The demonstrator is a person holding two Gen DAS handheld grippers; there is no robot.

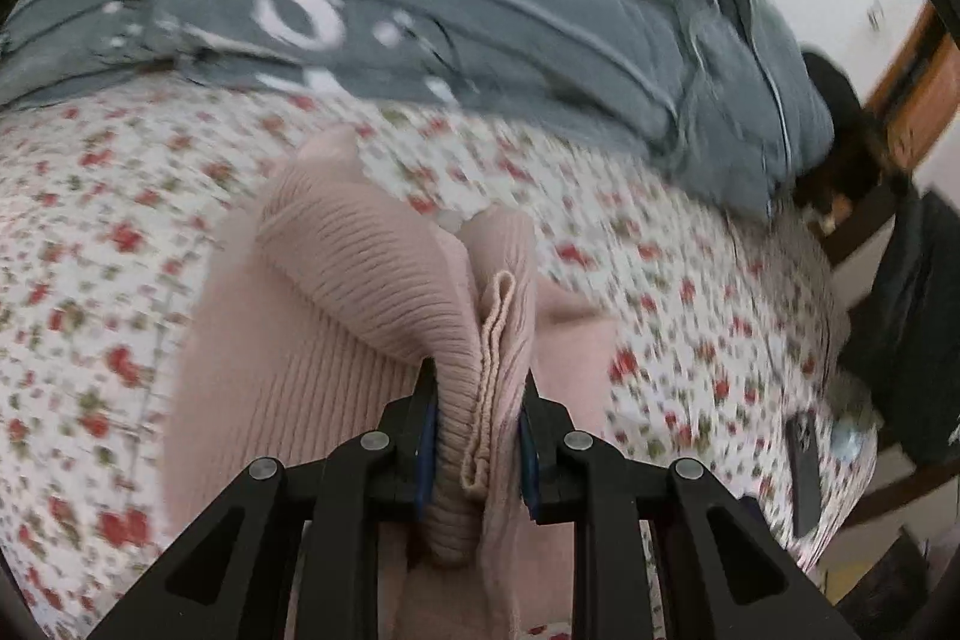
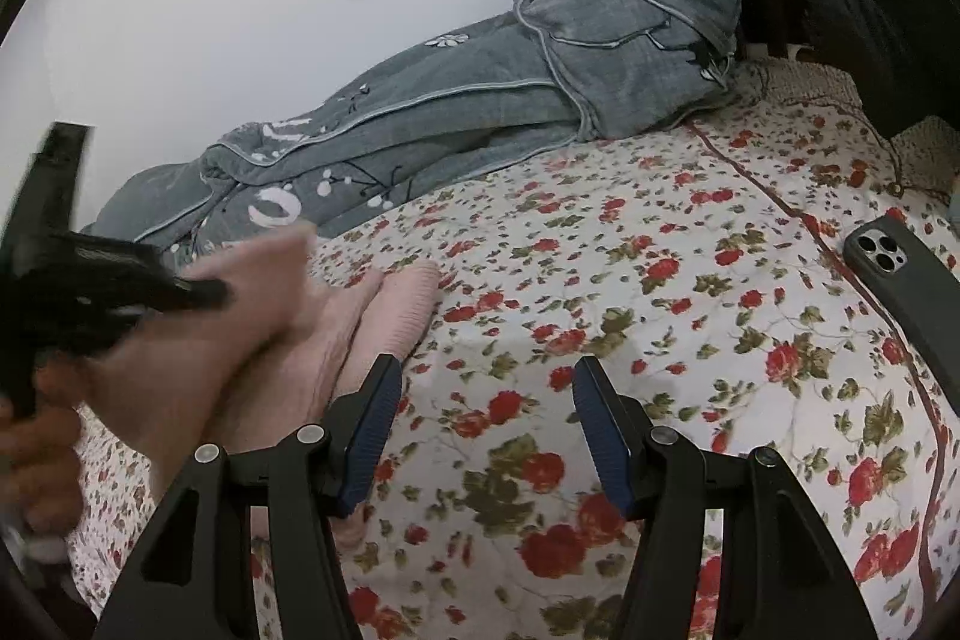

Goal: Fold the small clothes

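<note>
A pink ribbed knit garment (image 1: pixel 360 292) lies bunched on the floral bedspread (image 1: pixel 90 220). My left gripper (image 1: pixel 477 376) is shut on a gathered fold of it, hem edges pinched between the blue pads, and holds it lifted. In the right wrist view the pink garment (image 2: pixel 396 304) shows at the left, with the left gripper (image 2: pixel 90 280) blurred above it. My right gripper (image 2: pixel 486 370) is open and empty over bare bedspread (image 2: pixel 660 340), just right of the garment.
A grey quilt (image 2: pixel 480 100) with white print lies bunched along the wall at the far side of the bed. A dark phone (image 2: pixel 906 286) lies on the right part of the bedspread. Dark clothing and wooden furniture (image 1: pixel 912 100) stand past the bed's right end.
</note>
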